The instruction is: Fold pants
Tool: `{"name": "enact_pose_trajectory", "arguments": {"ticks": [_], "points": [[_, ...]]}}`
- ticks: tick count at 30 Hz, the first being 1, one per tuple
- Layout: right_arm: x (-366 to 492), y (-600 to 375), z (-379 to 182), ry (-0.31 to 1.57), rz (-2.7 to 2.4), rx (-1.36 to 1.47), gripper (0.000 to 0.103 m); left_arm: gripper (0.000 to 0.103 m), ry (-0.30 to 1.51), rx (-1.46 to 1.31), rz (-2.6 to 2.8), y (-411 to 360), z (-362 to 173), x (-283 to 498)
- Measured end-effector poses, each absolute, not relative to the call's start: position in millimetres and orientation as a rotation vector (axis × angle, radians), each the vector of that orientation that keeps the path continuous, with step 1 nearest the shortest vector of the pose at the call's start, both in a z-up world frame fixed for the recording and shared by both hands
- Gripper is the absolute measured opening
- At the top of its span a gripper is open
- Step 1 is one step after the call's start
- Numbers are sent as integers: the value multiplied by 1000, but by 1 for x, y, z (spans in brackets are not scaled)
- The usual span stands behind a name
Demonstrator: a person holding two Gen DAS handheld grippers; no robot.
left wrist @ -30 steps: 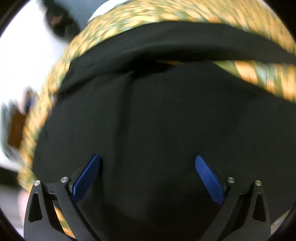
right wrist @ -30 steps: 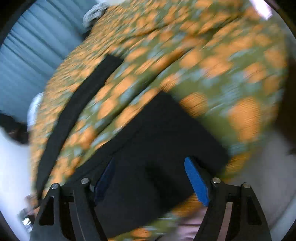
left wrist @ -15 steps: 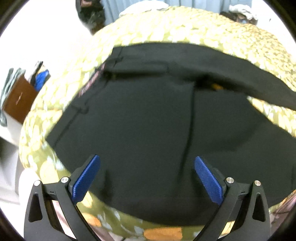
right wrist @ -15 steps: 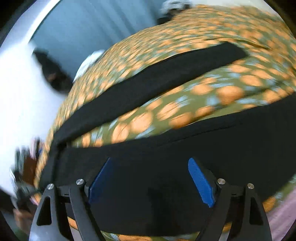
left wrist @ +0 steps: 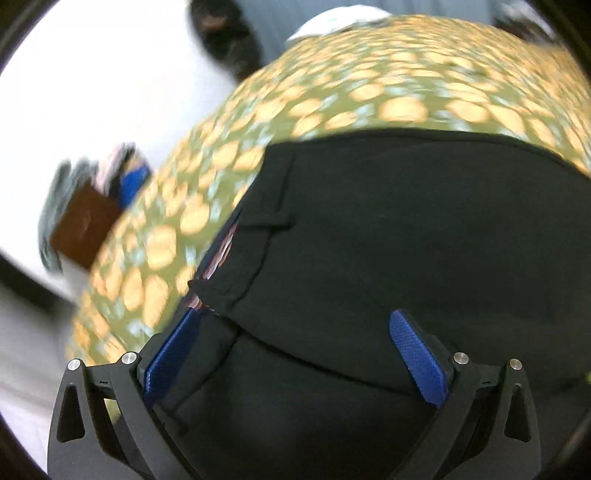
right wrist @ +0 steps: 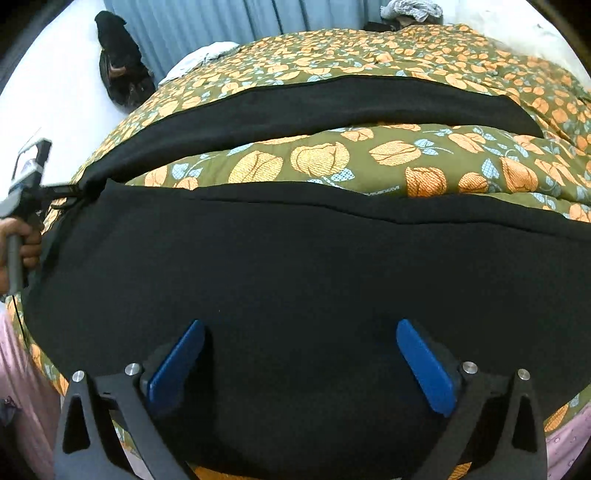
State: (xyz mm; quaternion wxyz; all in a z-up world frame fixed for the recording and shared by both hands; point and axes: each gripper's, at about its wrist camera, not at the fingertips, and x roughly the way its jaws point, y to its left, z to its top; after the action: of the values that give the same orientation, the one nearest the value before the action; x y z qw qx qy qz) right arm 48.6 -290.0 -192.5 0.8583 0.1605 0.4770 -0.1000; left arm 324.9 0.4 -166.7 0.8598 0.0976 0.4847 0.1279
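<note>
Black pants (right wrist: pixel 295 258) lie spread on a floral bedspread (right wrist: pixel 369 155). The near leg runs across under my right gripper (right wrist: pixel 300 326). Its jaws are opening wide, with fabric below them and nothing pinched. The far leg (right wrist: pixel 314 99) stretches across the bed behind a strip of bedspread. In the left wrist view the waistband (left wrist: pixel 258 236) with a belt loop sits at the left edge of the pants (left wrist: pixel 406 240). My left gripper (left wrist: pixel 293 317) hangs open just over that waist corner. The left gripper (right wrist: pixel 72 192) also shows at the waist end, with a hand (right wrist: pixel 26 243) holding it.
The bedspread (left wrist: pixel 369 92) covers the whole bed. A brown box (left wrist: pixel 85 225) stands off the bed's left side. Beyond the bed hang a blue curtain (right wrist: pixel 221 22) and a dark bag (right wrist: pixel 118 70). White cloth (right wrist: pixel 207 55) lies at the far edge. Pink clothing (right wrist: pixel 22 387) is at the near edge.
The left gripper has swung left across the pants to the waistband corner. The right gripper has moved from the leg's end to the middle of the near leg, and its jaws stand wider.
</note>
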Motion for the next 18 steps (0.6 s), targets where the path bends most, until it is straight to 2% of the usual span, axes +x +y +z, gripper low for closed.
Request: {"name": "enact_pose_trajectory", "arguments": {"ticks": [4, 9, 14, 18], "points": [[42, -293, -194, 982, -201, 341, 103, 102, 1037, -11, 217, 34, -155, 309], [45, -292, -197, 971, -216, 327, 103, 103, 962, 119, 129, 24, -162, 281], [45, -289, -197, 955, -216, 316, 103, 103, 920, -35, 78, 41, -179, 279], [44, -289, -197, 940, -219, 304, 103, 103, 910, -24, 90, 36, -178, 277]]}}
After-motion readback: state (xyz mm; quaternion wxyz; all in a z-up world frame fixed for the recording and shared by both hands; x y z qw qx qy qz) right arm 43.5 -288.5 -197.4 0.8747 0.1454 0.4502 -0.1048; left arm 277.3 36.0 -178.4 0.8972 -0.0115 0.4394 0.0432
